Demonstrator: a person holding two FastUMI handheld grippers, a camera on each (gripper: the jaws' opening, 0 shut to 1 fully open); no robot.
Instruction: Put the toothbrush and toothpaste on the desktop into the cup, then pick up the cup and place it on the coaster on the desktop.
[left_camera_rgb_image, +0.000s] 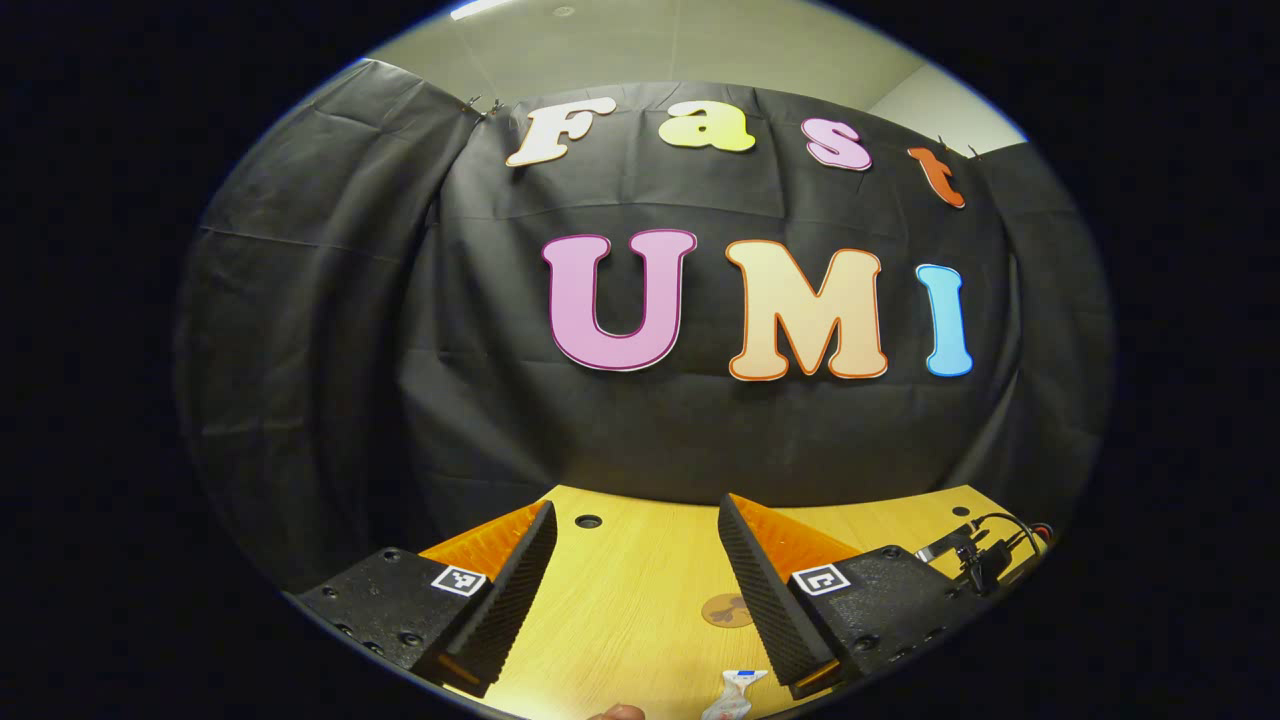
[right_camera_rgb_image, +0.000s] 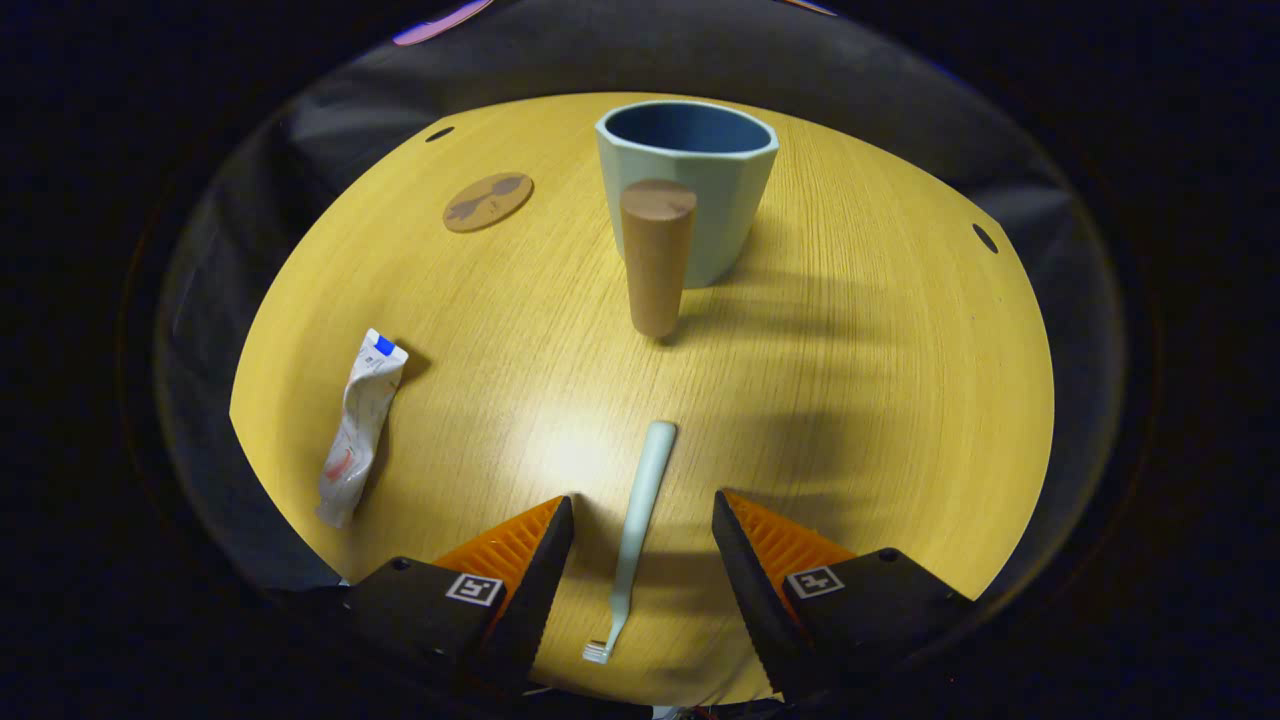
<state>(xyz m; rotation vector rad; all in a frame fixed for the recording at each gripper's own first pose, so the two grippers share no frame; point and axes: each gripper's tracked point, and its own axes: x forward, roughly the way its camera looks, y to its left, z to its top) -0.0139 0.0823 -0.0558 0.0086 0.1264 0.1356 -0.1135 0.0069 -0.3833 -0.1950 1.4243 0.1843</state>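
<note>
Pale-green toothbrush (right_camera_rgb_image: 640, 515) lay between the spread, empty fingers of the right tool (right_camera_rgb_image: 640, 530) near the surface's (right_camera_rgb_image: 850, 400) front edge; the first pickup seemed underway, needing descent and closing. Left tool (left_camera_rgb_image: 636, 560) gaped empty

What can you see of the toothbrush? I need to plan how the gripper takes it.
The toothbrush is pale green, plastic by its look, a slim one-piece handle ending in a small white bristle head nearest the camera. It lies flat on the wooden desktop, lengthwise between the right gripper's open fingers, touching neither. It lies apart from the cup.
</note>
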